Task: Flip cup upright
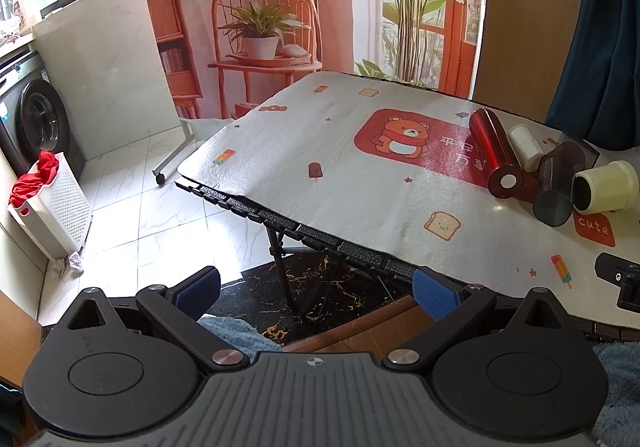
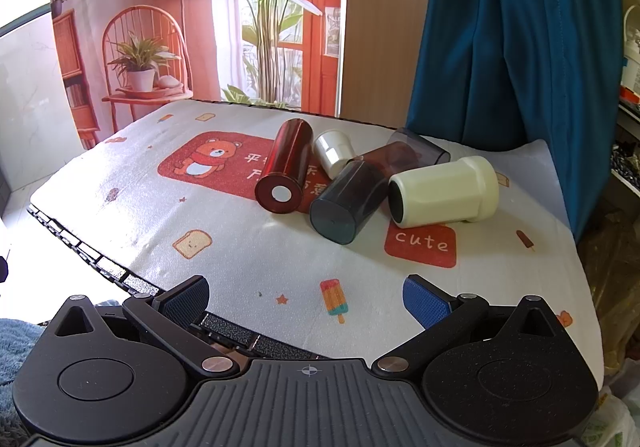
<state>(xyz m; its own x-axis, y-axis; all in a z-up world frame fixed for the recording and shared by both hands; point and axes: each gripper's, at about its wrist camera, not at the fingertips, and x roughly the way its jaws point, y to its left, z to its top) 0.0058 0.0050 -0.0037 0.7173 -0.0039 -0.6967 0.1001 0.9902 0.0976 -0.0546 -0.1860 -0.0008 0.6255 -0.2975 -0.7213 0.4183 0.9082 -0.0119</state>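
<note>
Cups are lying on their sides in a cluster on the desk (image 1: 328,151), so no flip is showing as done. In the left wrist view, the red cup (image 1: 494,153), the small white cup (image 1: 525,143), the dark translucent cup (image 1: 558,187) and the cream cup (image 1: 606,187) are resting toward the right side of the printed mat, each touching or lying just beside its neighbour. The left hand-held gripper (image 1: 316,291) is hovering off the near desk edge with its fingers spread wide and nothing between them, well apart from the cluster. In the right wrist view, the same cups are lying ahead: red cup (image 2: 285,171), small white cup (image 2: 334,153), dark translucent cup (image 2: 346,203), cream cup (image 2: 444,191), with a further brownish translucent cup (image 2: 412,153) behind them. The right hand-held gripper (image 2: 306,301) is sitting over the near desk edge, fingers spread and empty, facing the cluster. Judged from this, the whole task is remaining: approach, grasp and uprighting are not yet begun.
</note>
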